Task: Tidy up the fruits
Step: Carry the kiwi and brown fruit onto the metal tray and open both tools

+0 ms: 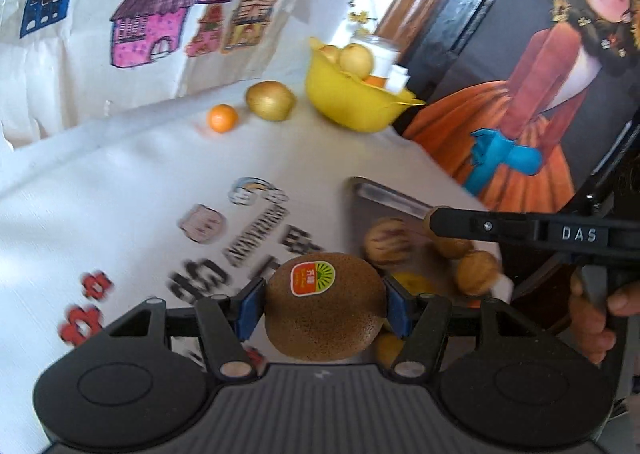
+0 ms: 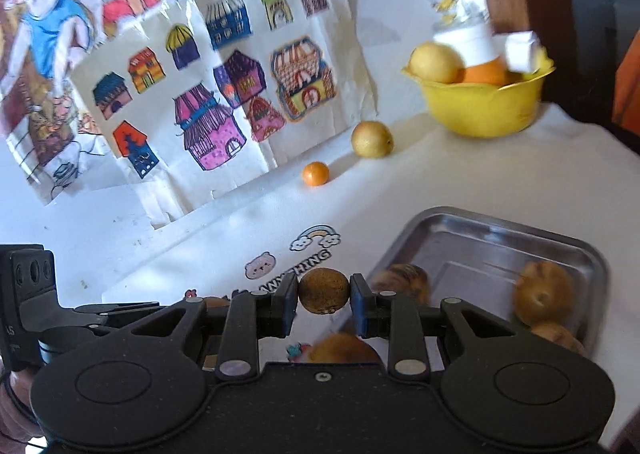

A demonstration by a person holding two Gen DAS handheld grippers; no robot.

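- Nearest in the left wrist view, our left claw [image 1: 324, 310] grips a brown kiwi [image 1: 324, 314] with an orange and green sticker, one blue pad pressed on each side of it, low in the middle of the frame.
- Nearest in the right wrist view, our right claw [image 2: 324, 296] is clamped on a small brown round fruit [image 2: 324, 291]; we cannot name its kind.
- Just beyond the right claw, at the lower right of that frame, we see a steel tray [image 2: 576, 250] on the worktop [image 2: 460, 182], holding several brownish round fruits, blurred; one is faintly striped.
- In the left wrist view the same tray [image 1: 360, 210] lies right of centre, with the other claw's black arm reaching over it from the right edge and a hand [image 1: 592, 318] gripping its handle at the lower right.
- The white cloth on the worktop carries printed cartoon stickers and lettering between the claws and the tray.
- Further back, a small orange citrus fruit [image 2: 316, 173] sits on the worktop, and near it, up and to the right, a yellow-green round fruit [image 2: 372, 139]; the two lie apart.
- Beyond them, at the upper right of the right wrist view, a yellow bowl [image 2: 480, 110] holds a yellow fruit, an orange and a white object.
- Farthest back, paper sheets with coloured house drawings [image 2: 224, 102] stand against the wall.
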